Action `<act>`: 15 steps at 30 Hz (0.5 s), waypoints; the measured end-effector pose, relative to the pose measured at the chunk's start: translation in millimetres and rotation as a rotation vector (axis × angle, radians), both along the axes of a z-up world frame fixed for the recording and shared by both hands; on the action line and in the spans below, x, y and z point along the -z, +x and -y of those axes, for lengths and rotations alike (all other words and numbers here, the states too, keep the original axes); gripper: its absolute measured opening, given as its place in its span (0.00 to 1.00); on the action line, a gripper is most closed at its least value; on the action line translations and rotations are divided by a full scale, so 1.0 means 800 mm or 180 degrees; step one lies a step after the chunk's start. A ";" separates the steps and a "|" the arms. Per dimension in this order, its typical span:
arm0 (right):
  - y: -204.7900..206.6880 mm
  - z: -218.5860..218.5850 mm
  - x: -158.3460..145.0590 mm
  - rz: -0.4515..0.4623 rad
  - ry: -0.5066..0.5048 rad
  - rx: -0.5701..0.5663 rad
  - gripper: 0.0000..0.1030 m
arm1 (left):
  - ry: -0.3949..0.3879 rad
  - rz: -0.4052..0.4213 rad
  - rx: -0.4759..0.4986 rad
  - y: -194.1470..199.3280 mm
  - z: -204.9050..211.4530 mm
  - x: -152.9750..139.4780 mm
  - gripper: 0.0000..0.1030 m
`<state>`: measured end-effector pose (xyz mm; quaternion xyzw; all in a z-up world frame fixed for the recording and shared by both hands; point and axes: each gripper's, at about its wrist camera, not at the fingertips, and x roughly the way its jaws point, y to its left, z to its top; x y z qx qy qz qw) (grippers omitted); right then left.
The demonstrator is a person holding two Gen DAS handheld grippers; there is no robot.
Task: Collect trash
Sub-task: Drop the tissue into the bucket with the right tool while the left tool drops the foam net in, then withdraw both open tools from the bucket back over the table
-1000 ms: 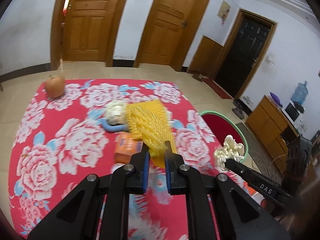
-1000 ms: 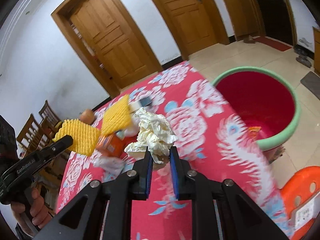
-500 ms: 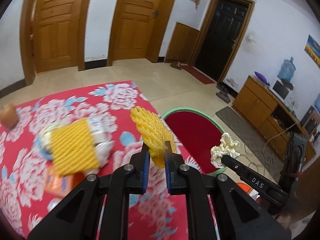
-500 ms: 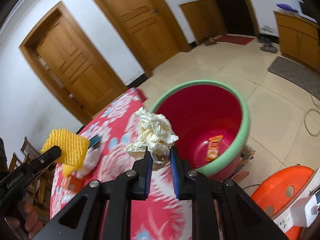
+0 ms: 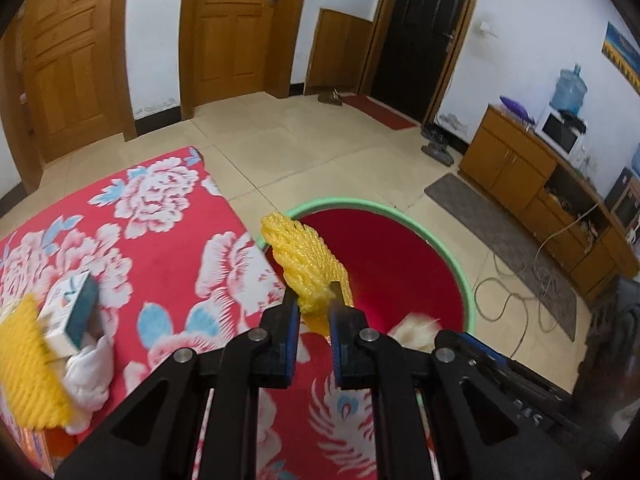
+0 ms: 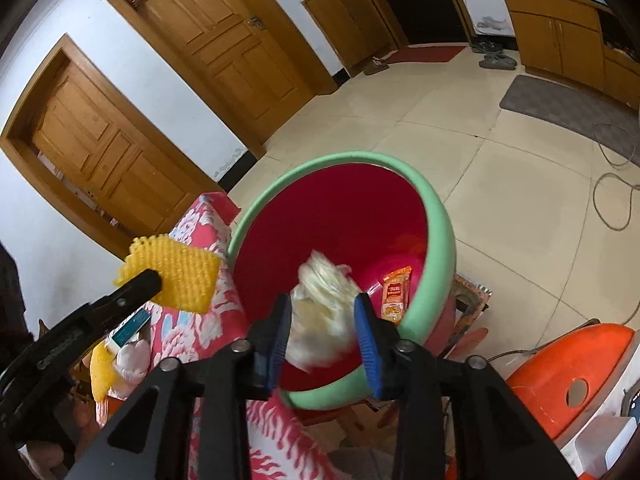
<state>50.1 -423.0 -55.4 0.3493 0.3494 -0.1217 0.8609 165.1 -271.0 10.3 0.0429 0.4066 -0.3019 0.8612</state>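
My left gripper is shut on a yellow foam net and holds it over the near rim of the red bin with a green rim. The net also shows in the right wrist view. My right gripper is open above the bin. A blurred crumpled white paper ball sits between its spread fingers, over the bin's mouth. It shows blurred in the left wrist view. An orange snack wrapper lies inside the bin.
The table has a red flowered cloth. On its left lie a second yellow foam net, a small white and teal box and white crumpled paper. An orange stool stands right of the bin. Cables lie on the tiled floor.
Both grippers moved right from the table to above the bin. The right gripper's fingers have spread apart and the paper ball is blurred between them. The left gripper still holds the foam net.
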 end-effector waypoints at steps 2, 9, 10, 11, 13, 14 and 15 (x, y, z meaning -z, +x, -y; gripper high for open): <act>-0.002 0.006 0.002 -0.0010 0.0056 0.0038 0.38 | 0.0036 -0.0036 0.0041 0.005 0.009 0.006 0.12; -0.013 0.009 -0.007 0.0043 0.0049 0.0067 0.45 | 0.0108 -0.0013 0.0015 0.006 0.018 0.006 0.40; -0.014 0.009 -0.008 0.0050 0.0040 0.0067 0.46 | 0.0110 0.0006 0.0016 0.005 0.019 0.004 0.43; -0.015 0.009 -0.009 0.0058 0.0042 0.0071 0.47 | 0.0112 0.0020 0.0021 0.003 0.019 0.002 0.44; -0.017 0.008 -0.012 0.0078 0.0048 0.0065 0.47 | 0.0119 0.0032 0.0004 0.000 0.015 -0.001 0.44; -0.017 0.008 -0.011 0.0083 0.0041 0.0056 0.48 | 0.0118 0.0038 -0.0015 -0.001 0.013 -0.003 0.46; -0.018 0.006 -0.013 0.0086 0.0030 0.0042 0.48 | 0.0114 0.0046 -0.0042 -0.002 0.009 -0.005 0.47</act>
